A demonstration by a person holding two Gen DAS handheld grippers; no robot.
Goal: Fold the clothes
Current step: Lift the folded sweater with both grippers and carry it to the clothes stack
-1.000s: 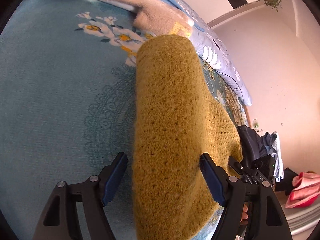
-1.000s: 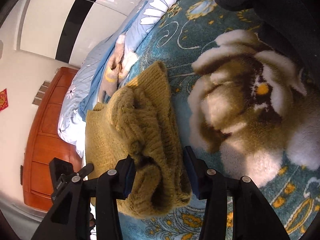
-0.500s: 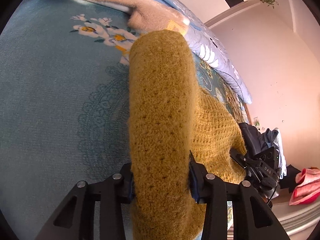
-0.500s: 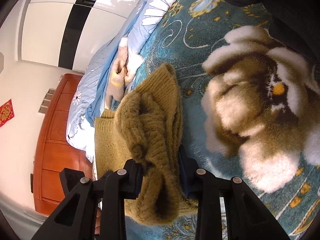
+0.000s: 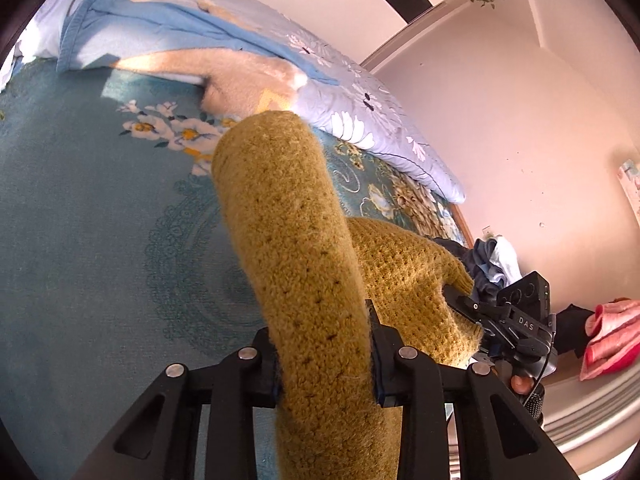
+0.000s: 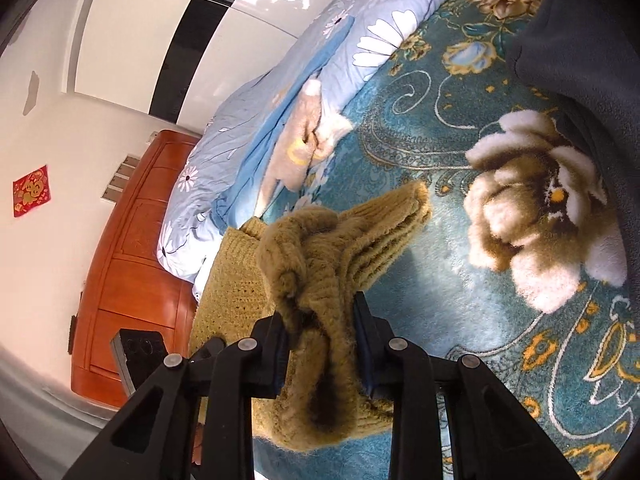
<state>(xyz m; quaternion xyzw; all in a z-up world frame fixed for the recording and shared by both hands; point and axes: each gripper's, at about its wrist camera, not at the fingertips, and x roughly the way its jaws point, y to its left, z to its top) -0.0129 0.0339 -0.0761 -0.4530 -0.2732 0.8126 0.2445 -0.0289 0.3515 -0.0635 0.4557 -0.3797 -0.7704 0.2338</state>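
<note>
Teal floral bed blanket (image 6: 460, 312) under a mustard sweater (image 6: 320, 264), pale-blue quilt (image 6: 304, 92) and dark garment (image 6: 588, 44).

Teal floral blanket (image 5: 88, 216) on bed; blue daisy duvet (image 6: 348, 40); wooden headboard (image 6: 132, 248); dark fleece (image 6: 580, 40).

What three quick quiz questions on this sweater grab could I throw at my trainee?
1. True or false: the left gripper is shut on the mustard sweater.
2. What does the right gripper clamp: A) dark fleece, B) bunched sweater knit, C) blue duvet?
3. Fill in: the sweater lies on a teal floral ____.

Key: 1 true; 2 B; 3 blanket.
</note>
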